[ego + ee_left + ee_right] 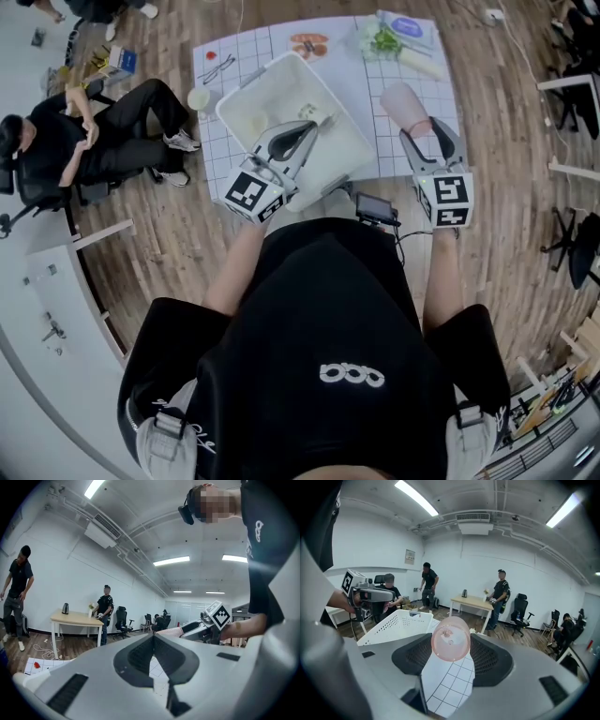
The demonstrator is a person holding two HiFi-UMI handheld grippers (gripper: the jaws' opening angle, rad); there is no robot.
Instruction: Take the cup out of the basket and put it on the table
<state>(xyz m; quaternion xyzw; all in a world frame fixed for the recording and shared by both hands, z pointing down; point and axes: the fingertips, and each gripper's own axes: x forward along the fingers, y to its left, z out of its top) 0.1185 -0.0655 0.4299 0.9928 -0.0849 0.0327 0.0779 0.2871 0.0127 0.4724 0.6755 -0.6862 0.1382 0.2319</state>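
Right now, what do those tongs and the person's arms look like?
The left tongs and right tongs are light grey wedges with dark ribbed pads; each carries a cube of black-and-white square markers. The person wears a black short-sleeved top.

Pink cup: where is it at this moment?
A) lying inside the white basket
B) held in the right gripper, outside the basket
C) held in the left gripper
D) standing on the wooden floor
B: the right gripper view shows the pink cup clamped between the jaws of the right gripper, and the head view puts it above the table, to the right of the white basket.
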